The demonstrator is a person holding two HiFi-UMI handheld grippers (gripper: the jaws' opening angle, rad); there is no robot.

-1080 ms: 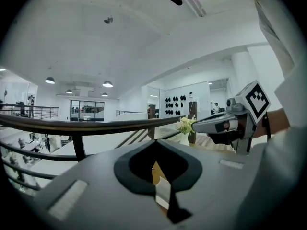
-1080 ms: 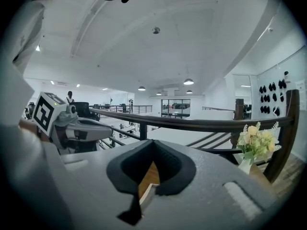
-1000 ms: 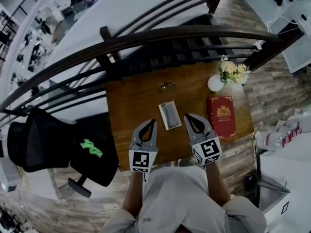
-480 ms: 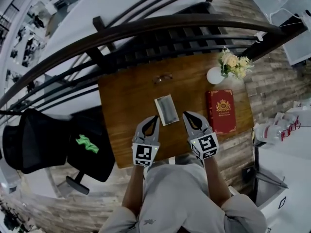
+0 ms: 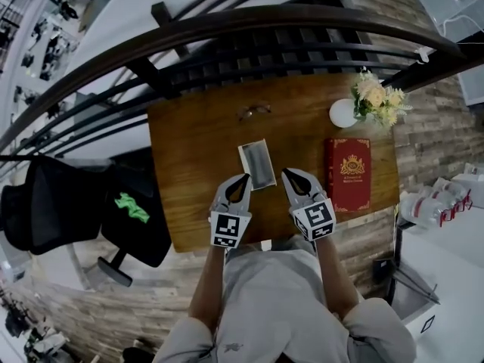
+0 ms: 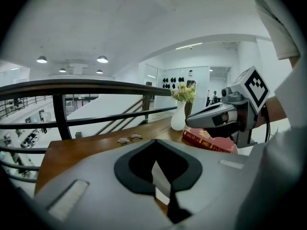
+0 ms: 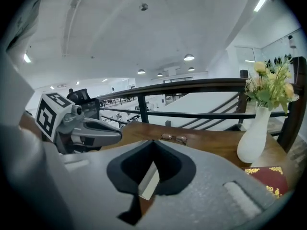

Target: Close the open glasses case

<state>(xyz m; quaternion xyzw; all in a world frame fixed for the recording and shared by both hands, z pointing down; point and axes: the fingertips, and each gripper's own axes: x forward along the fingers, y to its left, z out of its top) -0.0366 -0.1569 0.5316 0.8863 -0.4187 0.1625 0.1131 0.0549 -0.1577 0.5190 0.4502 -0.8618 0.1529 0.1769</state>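
**Just ahead of both gripper tips: case open, closing not started**

Right in front of the two grippers, the case (image 5: 257, 165) lies on the table (image 5: 189, 150), open side up. It sits a little ahead of the gap between them, nearer the left gripper (image 5: 243, 178) than the right gripper (image 5: 288, 173). Neither one touches it as far as I can see.

Both sets of jaws are pressed together at the tips and pinch nothing. Each gripper view shows the tips meeting, with only the hollow behind them open, and the case (image 6: 160, 176) peeks through that hollow. Same from the other side (image 7: 148, 181).

So I'd call this the approach, with the actual closing not begun. My guess for the next move: get one tip behind the raised lid and tip it over onto the base, with the other gripper steadying the base so it doesn't skate across the wood. With the jaws closed, a push seems more likely than a pinch.

The case looks like a pale slim rectangle with a grey lining. From the gripper views, a light panel stands tilted up, probably the lid. I can't tell which long edge carries the hinge.

Beyond the case are the glasses (image 5: 255, 111), so they aren't inside it. Off past the right gripper are a book (image 5: 348, 174) and a vase (image 5: 342, 113), well clear.
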